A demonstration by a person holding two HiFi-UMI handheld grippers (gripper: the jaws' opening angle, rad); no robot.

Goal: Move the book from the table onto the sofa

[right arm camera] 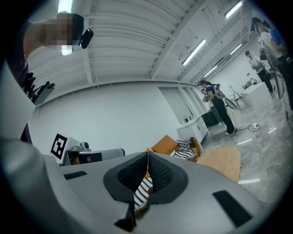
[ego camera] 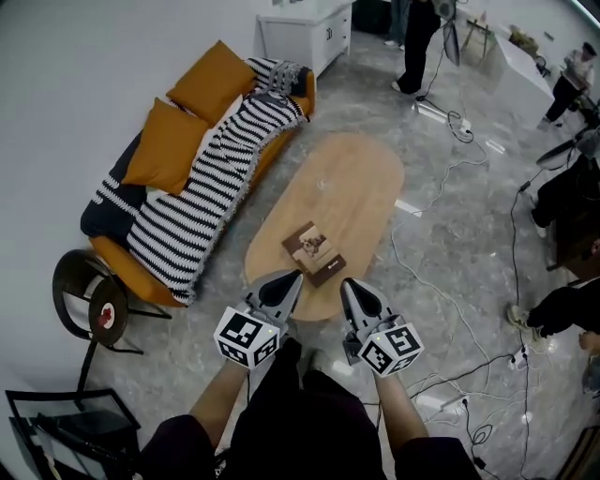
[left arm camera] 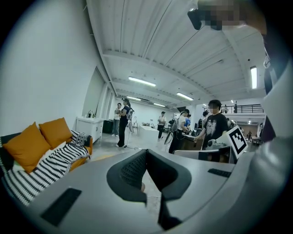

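Note:
A brown book (ego camera: pixel 314 252) lies on the near end of the oval wooden table (ego camera: pixel 358 183). The orange sofa (ego camera: pixel 187 145) with a striped blanket (ego camera: pixel 208 183) stands to the table's left; it also shows in the left gripper view as the sofa (left arm camera: pixel 34 146) and in the right gripper view as the sofa (right arm camera: pixel 167 145). My left gripper (ego camera: pixel 289 277) and right gripper (ego camera: pixel 352 284) hang side by side just short of the table's near edge, both shut with nothing between the jaws. From their own cameras the left gripper (left arm camera: pixel 145 153) and right gripper (right arm camera: pixel 147 154) show closed jaws.
A round dark chair (ego camera: pixel 89 300) stands by the sofa's near end and a white cabinet (ego camera: pixel 305 28) beyond its far end. Cables (ego camera: pixel 459 309) trail over the floor at right. Several people stand at the back and right.

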